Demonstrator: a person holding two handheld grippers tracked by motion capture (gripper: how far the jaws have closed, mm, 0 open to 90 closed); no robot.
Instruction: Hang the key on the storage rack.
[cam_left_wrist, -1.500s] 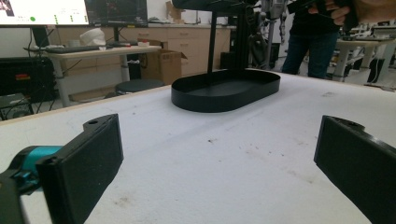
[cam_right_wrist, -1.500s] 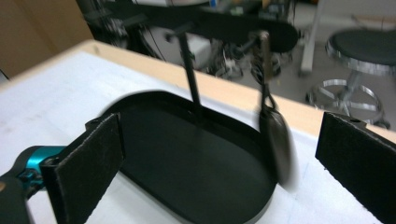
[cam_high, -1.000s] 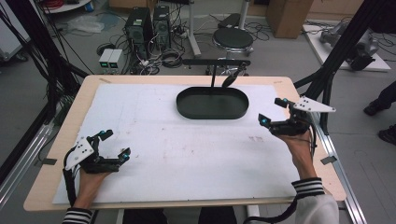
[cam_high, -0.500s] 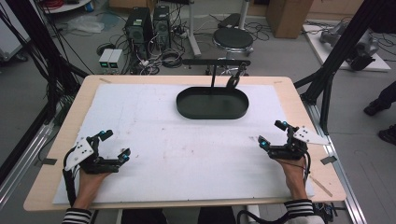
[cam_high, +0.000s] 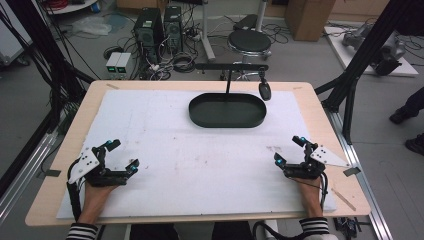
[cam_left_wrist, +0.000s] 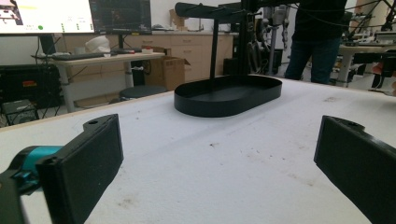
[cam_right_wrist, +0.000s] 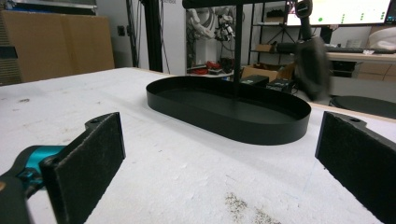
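A black oval tray (cam_high: 227, 122) sits at the back middle of the white mat, with a thin post rising from it to a horizontal bar (cam_high: 231, 66). A dark object (cam_high: 265, 91) hangs from the bar's right end and looks blurred in the right gripper view (cam_right_wrist: 312, 67). My left gripper (cam_high: 122, 155) rests open near the front left of the mat, its jaws wide apart and empty (cam_left_wrist: 217, 163), facing the tray (cam_left_wrist: 224, 105). My right gripper (cam_high: 289, 150) rests open near the front right, also empty (cam_right_wrist: 219, 163), with the tray (cam_right_wrist: 224, 123) a short way ahead.
The white mat (cam_high: 200, 160) covers a wooden table (cam_high: 345, 175) and is faintly stained. A black frame strut (cam_high: 350, 95) stands off the right edge. A stool (cam_high: 252, 40) and computers (cam_high: 160, 25) are behind the table. A person (cam_left_wrist: 317, 37) stands beyond it.
My right gripper has drawn back from beside the tray's right end to the front right of the mat, still open. The left gripper has stayed put.
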